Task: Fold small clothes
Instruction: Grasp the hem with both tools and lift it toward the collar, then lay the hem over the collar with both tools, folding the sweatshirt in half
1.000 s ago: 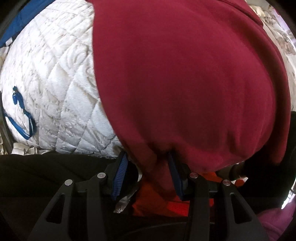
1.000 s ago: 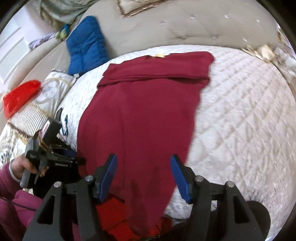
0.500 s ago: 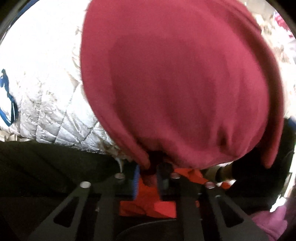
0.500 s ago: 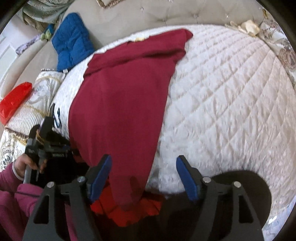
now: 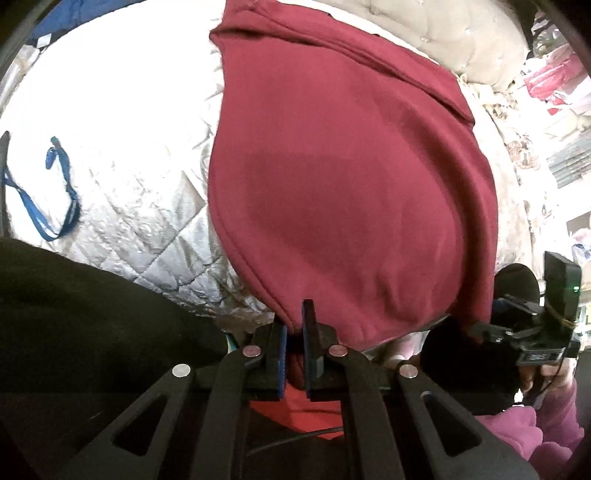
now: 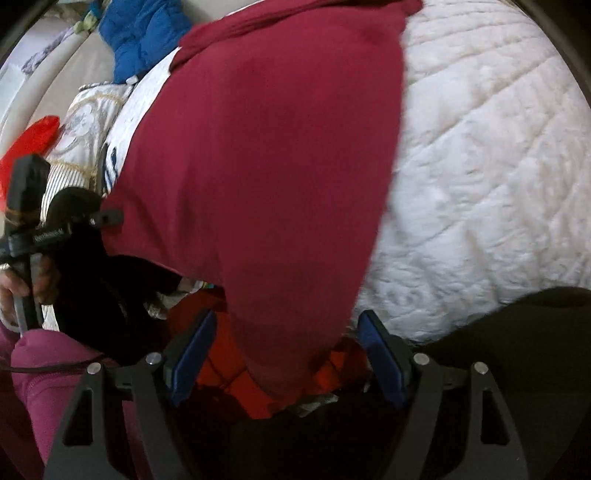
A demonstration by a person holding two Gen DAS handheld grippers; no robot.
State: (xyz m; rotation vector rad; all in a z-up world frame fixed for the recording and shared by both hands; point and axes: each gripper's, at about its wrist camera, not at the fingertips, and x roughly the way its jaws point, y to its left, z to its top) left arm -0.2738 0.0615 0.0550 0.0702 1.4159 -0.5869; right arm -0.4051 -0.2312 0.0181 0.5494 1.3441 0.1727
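Note:
A dark red garment [image 5: 351, 192] lies spread on a white quilted bed cover [image 5: 122, 184], its near end hanging over the edge. My left gripper [image 5: 294, 332] is shut on the garment's near left hem corner. In the right wrist view the same garment [image 6: 266, 166] fills the middle, and its near right corner droops between the fingers of my right gripper [image 6: 286, 354], which is open around it with the blue pads apart. The left gripper body [image 6: 33, 229] shows at the left of that view.
A blue cushion [image 6: 144, 33] and a patterned pillow [image 6: 81, 122] lie at the far left. Orange-red cloth [image 6: 229, 369] sits below the bed edge under the grippers. A blue cord [image 5: 55, 199] lies on the quilt [image 6: 480, 166]. A tufted beige headboard [image 5: 443, 33] stands behind.
My left gripper closed on the garment's hem corner and lifted slightly. My right gripper moved in towards the other near corner, staying open.

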